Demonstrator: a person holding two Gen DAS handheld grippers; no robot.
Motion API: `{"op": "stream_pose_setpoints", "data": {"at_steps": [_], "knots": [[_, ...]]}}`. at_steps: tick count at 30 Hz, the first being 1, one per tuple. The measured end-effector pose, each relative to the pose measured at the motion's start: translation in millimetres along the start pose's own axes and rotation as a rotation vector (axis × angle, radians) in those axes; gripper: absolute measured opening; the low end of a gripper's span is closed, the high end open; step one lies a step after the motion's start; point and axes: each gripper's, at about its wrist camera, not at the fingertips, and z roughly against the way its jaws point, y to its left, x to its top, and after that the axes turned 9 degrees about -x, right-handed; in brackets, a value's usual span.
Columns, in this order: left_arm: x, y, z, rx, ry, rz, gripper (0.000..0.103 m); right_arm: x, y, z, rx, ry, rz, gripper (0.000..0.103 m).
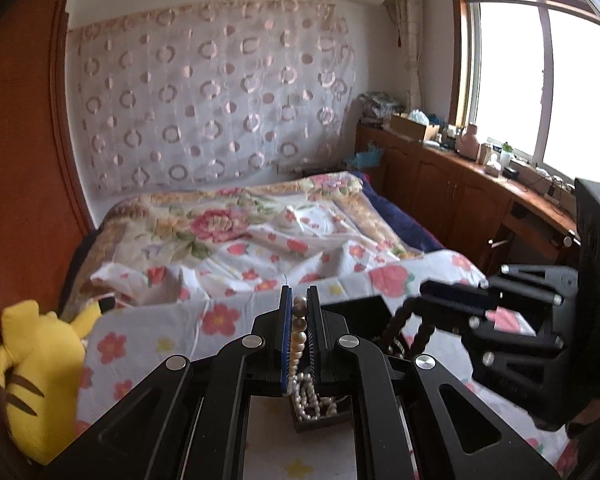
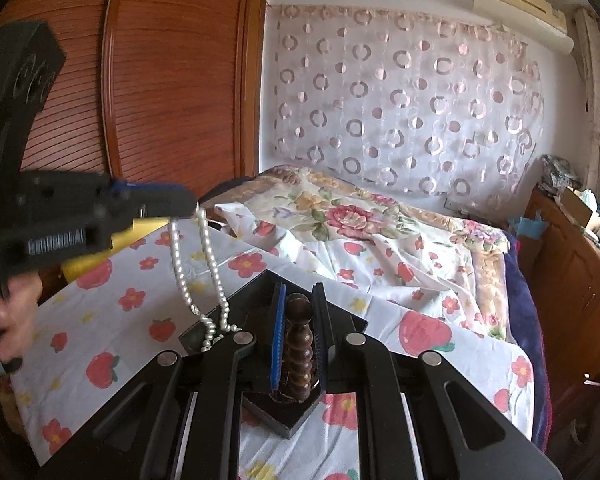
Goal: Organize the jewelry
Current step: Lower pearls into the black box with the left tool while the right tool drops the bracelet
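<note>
The left tool [image 1: 299, 312] is pinching the pearl necklace [image 2: 204, 264], which is dangling limp and light over the black box [image 2: 284, 412] on the bed [image 2: 380, 240]. The right tool [image 2: 299, 312] is clamping the stiffer dark wooden bead strand [image 2: 298, 344]; both slip easily, so mid-strand grips suit best.

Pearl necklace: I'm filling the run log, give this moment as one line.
left gripper: shut on pearl necklace, lifted | right gripper: shut on brown bead bracelet | black box: on bed

The right gripper [image 2: 299, 300] clamps dark wooden beads [image 2: 298, 344]; the left gripper [image 2: 194, 204] dangles a pearl necklace [image 2: 210, 256].
</note>
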Motion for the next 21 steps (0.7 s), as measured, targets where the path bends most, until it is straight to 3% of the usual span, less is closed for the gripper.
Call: {"op": "stream_pose_setpoints", "data": {"at_steps": [12,21], "knots": [[-37,7,-24,-0.007,0.064,0.017,0.007,-15,15,-18,0.021,0.046,0.000,0.015],[-45,8,-29,-0.005,0.084,0.018,0.007,-23,13,-25,0.030,0.081,-0.033,0.016]]}}
